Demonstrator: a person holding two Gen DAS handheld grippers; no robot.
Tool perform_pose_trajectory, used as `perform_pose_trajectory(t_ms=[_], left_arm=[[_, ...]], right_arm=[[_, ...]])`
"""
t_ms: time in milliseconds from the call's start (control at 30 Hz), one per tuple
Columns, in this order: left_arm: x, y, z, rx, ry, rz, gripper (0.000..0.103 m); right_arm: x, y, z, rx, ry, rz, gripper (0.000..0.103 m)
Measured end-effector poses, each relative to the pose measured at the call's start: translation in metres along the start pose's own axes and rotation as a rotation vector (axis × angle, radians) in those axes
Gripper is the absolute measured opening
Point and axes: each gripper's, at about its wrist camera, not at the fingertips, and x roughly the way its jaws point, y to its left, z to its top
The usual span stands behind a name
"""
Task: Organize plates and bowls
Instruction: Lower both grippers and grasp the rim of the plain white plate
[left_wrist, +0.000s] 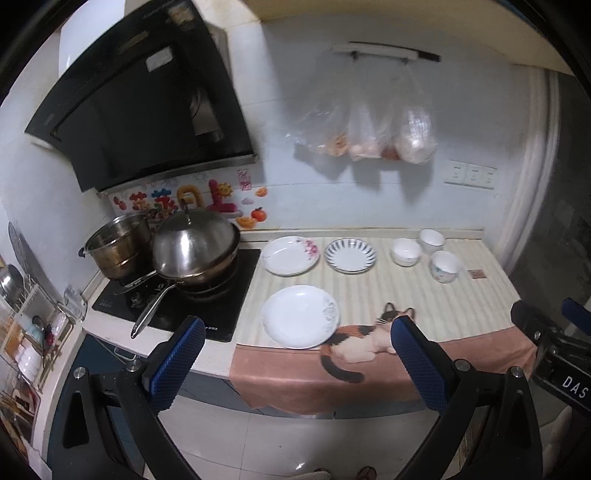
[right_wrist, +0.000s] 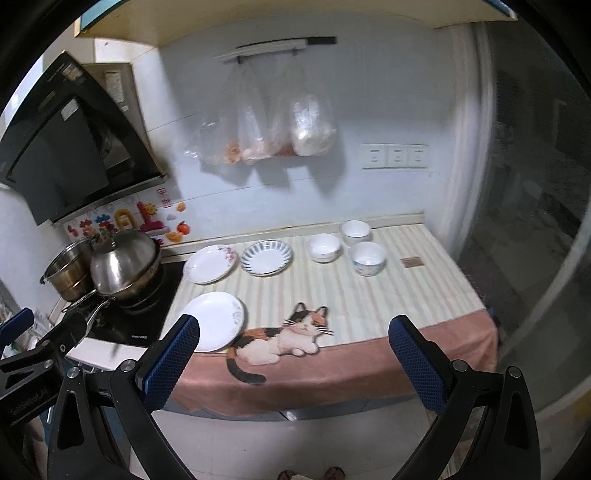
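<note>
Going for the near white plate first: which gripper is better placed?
Left, probably. The near white plate sits between the open left gripper fingers, straight ahead. For the right gripper, also open, it lies off by its left finger.

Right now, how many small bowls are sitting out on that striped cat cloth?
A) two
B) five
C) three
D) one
C: three white bowls stand apart in a cluster on the far right part of the cloth, beside the three plates.
</note>
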Motion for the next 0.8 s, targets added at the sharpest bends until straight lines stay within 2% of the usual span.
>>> perform_pose_trajectory(t_ms=[200, 233, 267, 300, 400, 533, 633, 667, 733, 800], left_arm=[[0.081, 0.047, -0.008, -0.029, 0.081, 0.084, 0.103], [0.097, 0.054, -0.009, -0.034, 0.108, 0.097, 0.103], [0.115, 0.061, -0.010, -0.041, 0.145, 0.096, 0.103], [0.135, 0.071, -0.012, -0.060, 0.177, 0.096, 0.103], [0.187, 0.088, -0.019, -0.100, 0.268, 0.083, 0.103], [0.269, 0.109, -0.031, -0.166, 0.427, 0.024, 0.102], [0.331, 0.112, -0.041, -0.207, 0.522, -0.011, 0.101], [0.349, 0.112, -0.044, -0.211, 0.550, -0.019, 0.098], [0.385, 0.111, -0.050, -0.220, 0.603, -0.031, 0.093], [0.417, 0.106, -0.055, -0.210, 0.645, -0.037, 0.082]], right_arm=[[0.085, 0.039, -0.011, -0.012, 0.130, 0.094, 0.103], [0.104, 0.047, -0.012, -0.019, 0.157, 0.105, 0.103], [0.143, 0.060, -0.014, -0.027, 0.206, 0.126, 0.103], [0.143, 0.060, -0.014, -0.027, 0.206, 0.126, 0.103], [0.202, 0.073, -0.019, -0.024, 0.282, 0.159, 0.103], [0.293, 0.089, -0.030, -0.027, 0.400, 0.197, 0.103], [0.382, 0.104, -0.036, -0.053, 0.480, 0.226, 0.103], [0.382, 0.104, -0.036, -0.053, 0.480, 0.226, 0.103], [0.420, 0.107, -0.039, -0.062, 0.518, 0.245, 0.102], [0.460, 0.111, -0.043, -0.064, 0.567, 0.268, 0.100]])
